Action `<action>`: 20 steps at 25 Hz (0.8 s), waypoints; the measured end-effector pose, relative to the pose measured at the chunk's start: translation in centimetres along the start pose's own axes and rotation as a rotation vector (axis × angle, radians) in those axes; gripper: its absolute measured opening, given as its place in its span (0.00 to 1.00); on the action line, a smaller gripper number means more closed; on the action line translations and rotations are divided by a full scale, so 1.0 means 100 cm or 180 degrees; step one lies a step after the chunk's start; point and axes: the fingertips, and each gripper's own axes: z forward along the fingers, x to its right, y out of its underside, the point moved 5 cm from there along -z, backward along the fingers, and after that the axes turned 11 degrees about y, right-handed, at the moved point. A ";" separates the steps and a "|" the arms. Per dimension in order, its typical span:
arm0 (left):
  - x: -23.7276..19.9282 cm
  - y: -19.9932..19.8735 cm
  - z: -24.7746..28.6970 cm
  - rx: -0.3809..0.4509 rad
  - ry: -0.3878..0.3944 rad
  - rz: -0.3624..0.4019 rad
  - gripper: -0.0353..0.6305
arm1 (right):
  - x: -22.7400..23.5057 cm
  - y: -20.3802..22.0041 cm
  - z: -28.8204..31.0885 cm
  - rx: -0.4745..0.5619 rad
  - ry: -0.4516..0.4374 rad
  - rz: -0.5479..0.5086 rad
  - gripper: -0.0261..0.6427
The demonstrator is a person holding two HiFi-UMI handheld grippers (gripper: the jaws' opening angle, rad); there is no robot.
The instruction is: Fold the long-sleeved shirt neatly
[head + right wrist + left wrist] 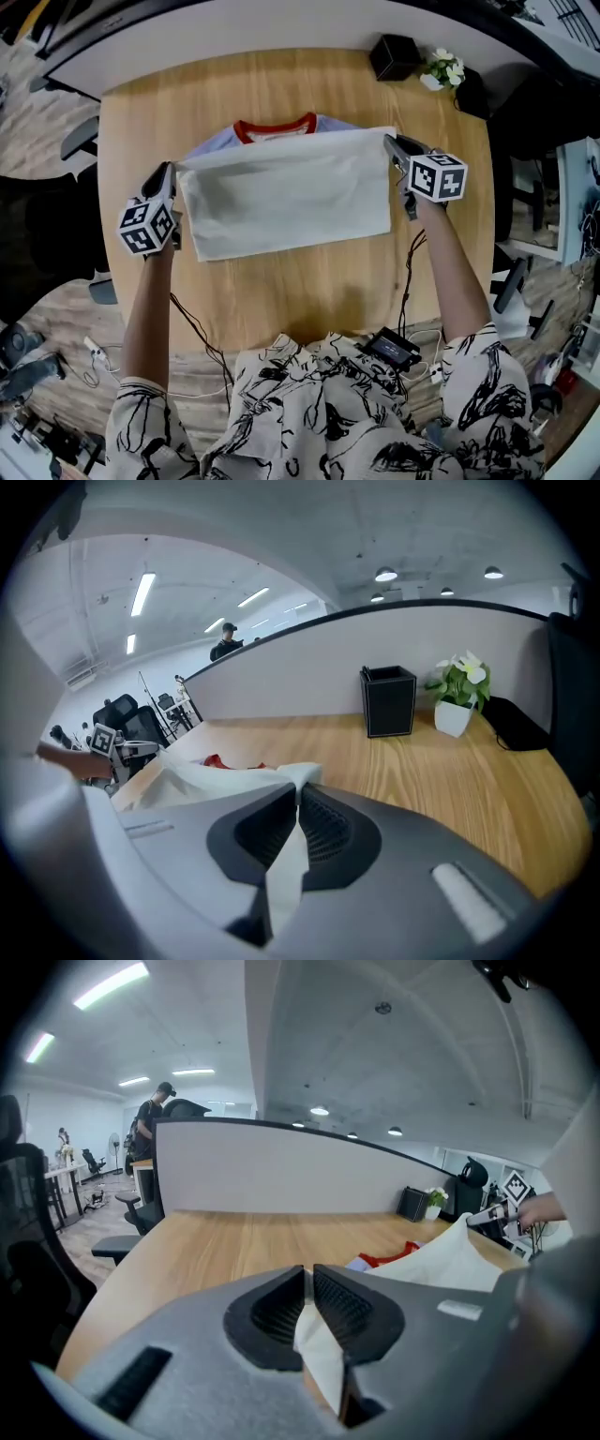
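The light wooden bench with rounded corners (281, 309) fills the centre of the head view. The long-sleeved shirt, white-bodied with pale blue shoulders and a red ribbed collar (281, 202), lies across the upper middle of the bench. A white panel of it is stretched between the two grippers, and the collar shows just above the panel's upper edge.

The left gripper (172, 171) is at the panel's upper left corner. The left gripper view shows its jaws nearly together, pinching a thin fold of white cloth. The right gripper (390, 141) is at the upper right corner, with its jaws likewise closed narrow on white cloth.

The square black container (394, 56) and the small white-flowered potted plant (442, 68) stand well apart, at the upper right.

Probable faults from this point:
- Cloth slip. Each grip takes only a thin edge, so excess tension across the panel could pull a corner free.
- Skewed fold. The right corner sits higher in the frame than the left, so uneven placement would leave the edge oblique to the collar.
- Trapped creases, if the panel is laid slack.
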 end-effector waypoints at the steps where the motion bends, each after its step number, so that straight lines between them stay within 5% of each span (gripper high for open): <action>1: -0.003 0.004 0.006 -0.0044 0.0002 0.0011 0.11 | 0.002 0.001 0.009 -0.0042 0.0022 -0.0002 0.07; 11: -0.033 0.031 0.056 -0.0456 -0.0111 0.0035 0.11 | 0.017 0.022 0.074 -0.0555 0.0220 -0.0078 0.07; 20: -0.040 0.039 0.073 -0.0676 -0.0078 0.0194 0.11 | 0.023 0.035 0.091 -0.0685 0.0185 -0.0147 0.07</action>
